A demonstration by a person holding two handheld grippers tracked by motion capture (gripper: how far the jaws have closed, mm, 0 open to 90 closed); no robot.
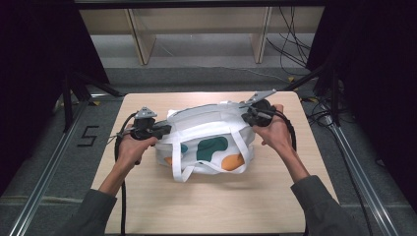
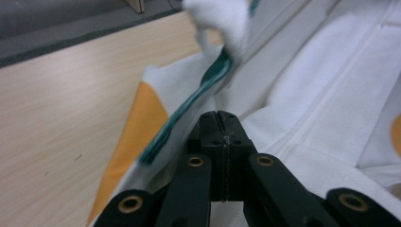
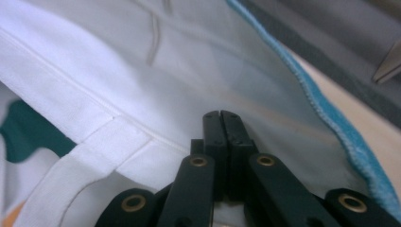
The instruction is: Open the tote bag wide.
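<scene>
A white bag (image 1: 209, 142) with green and orange patches sits mid-table (image 1: 206, 206), its handles drooping toward the person. The left gripper (image 1: 164, 130) is at the bag's left rim, jaws pressed together on the cloth edge. The right gripper (image 1: 246, 117) is at the right rim, jaws likewise closed on the fabric. A hand (image 1: 132, 147) and the other hand (image 1: 275, 132) hold them apart, the bag's mouth stretched between.

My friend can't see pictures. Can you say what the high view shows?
A person holds a white tote bag with green and orange shapes by its two ends, using left tongs and right tongs, on a wooden table.
</scene>
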